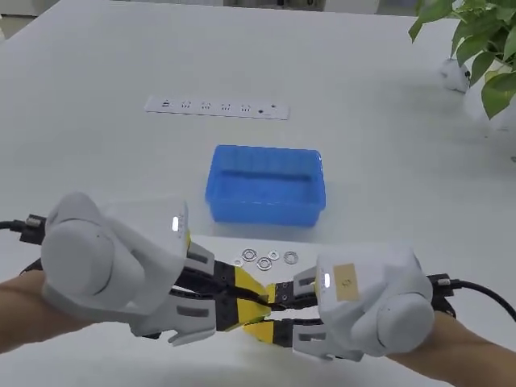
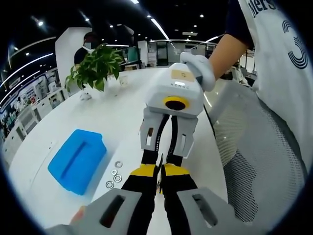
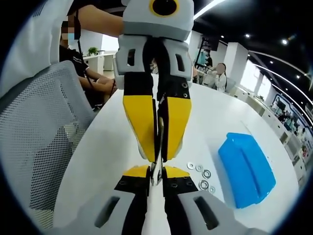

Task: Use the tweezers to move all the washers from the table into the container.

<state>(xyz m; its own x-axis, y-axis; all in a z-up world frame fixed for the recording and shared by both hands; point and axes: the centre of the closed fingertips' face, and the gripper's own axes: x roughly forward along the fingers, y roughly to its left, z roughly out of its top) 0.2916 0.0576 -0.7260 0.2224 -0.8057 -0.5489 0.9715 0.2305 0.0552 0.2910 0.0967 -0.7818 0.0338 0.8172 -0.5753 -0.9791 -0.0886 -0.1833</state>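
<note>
Several small metal washers lie in a cluster on the white table, just in front of the blue plastic container. My left gripper and right gripper point at each other low over the table's near edge, yellow jaw tips meeting. A thin metal pair of tweezers is pinched between both sets of jaws and also appears as the tweezers in the left gripper view. Both grippers are shut on it. The washers and container lie to one side, as do the washers and container.
A white power strip lies beyond the container. A potted plant stands at the far right of the table. A grey mesh chair is behind the table's near edge. People sit at another table in the background.
</note>
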